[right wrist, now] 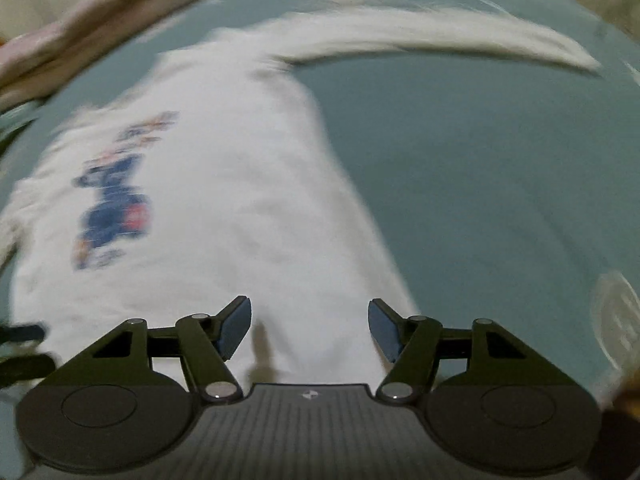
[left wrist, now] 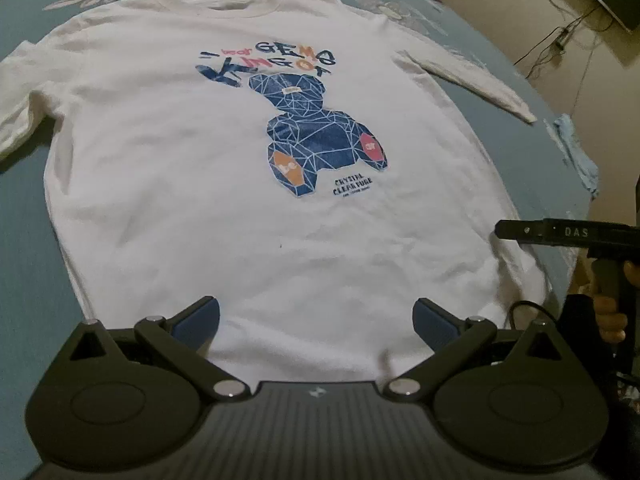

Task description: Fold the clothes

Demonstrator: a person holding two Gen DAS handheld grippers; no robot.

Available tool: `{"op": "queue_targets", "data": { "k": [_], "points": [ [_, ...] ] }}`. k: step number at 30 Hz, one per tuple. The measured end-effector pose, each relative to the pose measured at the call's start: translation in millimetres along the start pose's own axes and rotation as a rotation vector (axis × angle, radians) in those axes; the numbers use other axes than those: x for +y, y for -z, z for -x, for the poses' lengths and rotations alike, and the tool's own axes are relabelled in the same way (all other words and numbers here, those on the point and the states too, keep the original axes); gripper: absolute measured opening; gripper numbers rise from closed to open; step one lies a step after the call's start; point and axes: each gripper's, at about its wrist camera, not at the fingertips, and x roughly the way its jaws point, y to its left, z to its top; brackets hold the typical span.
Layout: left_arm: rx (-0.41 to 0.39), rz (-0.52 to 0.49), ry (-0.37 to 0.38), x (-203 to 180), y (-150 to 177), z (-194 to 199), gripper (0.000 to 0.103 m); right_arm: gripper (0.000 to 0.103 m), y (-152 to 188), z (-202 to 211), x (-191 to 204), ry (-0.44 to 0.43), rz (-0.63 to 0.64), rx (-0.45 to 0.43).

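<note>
1. A white long-sleeved shirt [left wrist: 248, 184] is seen spread flat, front up, on a blue-grey bed sheet [left wrist: 24, 240], with its collar toward the far edge and its hem toward the near edge.
2. A blue geometric bear print [left wrist: 320, 136] with coloured lettering above it is shown on the chest.
3. One sleeve [left wrist: 472, 84] is stretched out toward the right edge of the sheet; the other is bunched at the left edge.
4. The left gripper [left wrist: 316, 324] is held above the hem, pointing steeply down; its jaws are spread wide and nothing is gripped between them.
5. The right gripper [right wrist: 310, 328] is held over the shirt's right side near the hem; its jaws are parted, with only cloth seen below them and nothing clamped.
6. The right-wrist view is blurred, so fine detail there cannot be told.
7. A hand [left wrist: 610, 316] is seen on the right gripper's handle at the right edge.
</note>
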Motion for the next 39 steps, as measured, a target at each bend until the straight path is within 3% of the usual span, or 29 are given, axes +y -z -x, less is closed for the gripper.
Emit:
{"op": "queue_targets", "data": {
  "k": [3, 8, 12, 16, 22, 26, 32, 34, 39],
  "points": [
    [-0.012, 0.009, 0.013, 1, 3, 9, 0.102, 0.069, 3, 14, -13, -0.018, -0.062, -0.031],
    [-0.069, -0.002, 0.105, -11, -3, 18, 0.102, 0.069, 3, 38, -11, -0.049, -0.085, -0.097],
    [-0.05, -0.125, 0.177, -50, -10, 2, 0.102, 0.069, 6, 60, -12, -0.031, -0.088, -0.162],
    [0.013, -0.272, 0.254, -87, -3, -16, 0.102, 0.073, 8, 84, -26, -0.099, -0.16, -0.188],
    [0.099, -0.303, 0.185, -86, 12, -36, 0.102, 0.074, 22, 45, -24, -0.258, -0.252, -0.061],
    [0.113, -0.265, 0.178, -73, 16, -37, 0.102, 0.073, 26, 14, -18, -0.232, -0.235, 0.025],
    [0.098, -0.225, 0.171, -71, 17, -34, 0.102, 0.073, 22, 22, -50, -0.233, -0.281, 0.001],
    [0.069, -0.22, 0.166, -70, 10, -30, 0.102, 0.073, 21, 21, -56, -0.254, -0.282, 0.003],
    [-0.101, -0.171, 0.159, -62, -31, -18, 0.102, 0.074, 21, 18, -48, -0.244, -0.203, -0.006]
  ]
}}
